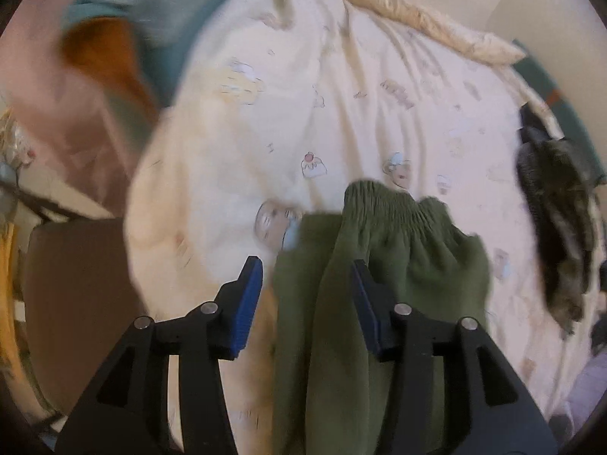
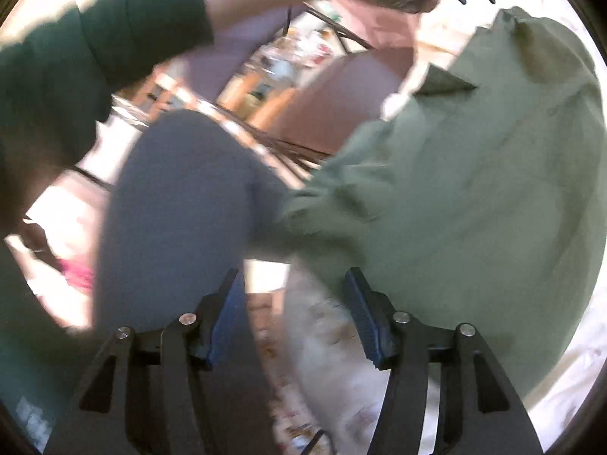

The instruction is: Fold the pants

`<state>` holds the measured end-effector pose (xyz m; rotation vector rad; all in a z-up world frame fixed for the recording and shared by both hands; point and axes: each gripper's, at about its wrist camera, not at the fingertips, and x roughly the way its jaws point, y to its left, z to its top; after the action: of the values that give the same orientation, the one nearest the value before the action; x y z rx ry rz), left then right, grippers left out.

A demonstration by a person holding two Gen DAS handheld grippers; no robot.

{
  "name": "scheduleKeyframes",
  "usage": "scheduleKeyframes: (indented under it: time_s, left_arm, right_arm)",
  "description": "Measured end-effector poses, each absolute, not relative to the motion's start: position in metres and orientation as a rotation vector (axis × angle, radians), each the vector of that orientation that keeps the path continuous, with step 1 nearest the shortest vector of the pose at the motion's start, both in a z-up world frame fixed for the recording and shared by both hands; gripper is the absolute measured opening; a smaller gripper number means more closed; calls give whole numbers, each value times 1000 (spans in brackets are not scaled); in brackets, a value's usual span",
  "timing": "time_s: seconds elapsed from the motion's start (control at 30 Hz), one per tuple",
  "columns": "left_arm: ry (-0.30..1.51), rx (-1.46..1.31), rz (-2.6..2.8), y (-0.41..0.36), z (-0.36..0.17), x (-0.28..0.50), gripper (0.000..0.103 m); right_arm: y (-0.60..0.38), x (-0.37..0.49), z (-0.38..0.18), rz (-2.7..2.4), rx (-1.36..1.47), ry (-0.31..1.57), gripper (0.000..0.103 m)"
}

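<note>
green pants lie draped over the near edge of the cream bedspread.
soft, light, limp cloth is judged; the gathered waistband is best pinched. left gripper and right gripper are seen open, nothing clamped.

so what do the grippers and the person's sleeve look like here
Both the left gripper and right gripper are black plastic, two-fingered, with angular cut-out arms and round silver pins at the joints. Each finger ends in a flat blue pad. In the right wrist view, the person's other arm wears a dark green sleeve that ends at the wrist. No cables show.
</note>
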<state>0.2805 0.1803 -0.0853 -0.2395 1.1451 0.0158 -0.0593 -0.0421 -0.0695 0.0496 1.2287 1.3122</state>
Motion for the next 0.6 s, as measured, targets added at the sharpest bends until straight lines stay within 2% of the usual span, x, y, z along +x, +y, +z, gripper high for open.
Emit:
scheduleKeyframes:
  time_s: [0.17,0.4,0.5,0.6]
  left_arm:
    - [1209,-318,-59,173,-65,180,48]
    - [1300,-387,-282,111,-74,41,48]
    - [1382,-232,-262,84,-101,17,48]
    - [1545,-295,-75,118,-145,-4,47]
  right_arm:
    - [-108,-43,-54,1153,180,1153,58]
    - [-215,-3,-86,726,452,1183,58]
    - [-226,2,-100,657,550,1208,58]
    - [-225,0,-98,633,525,1199,58]
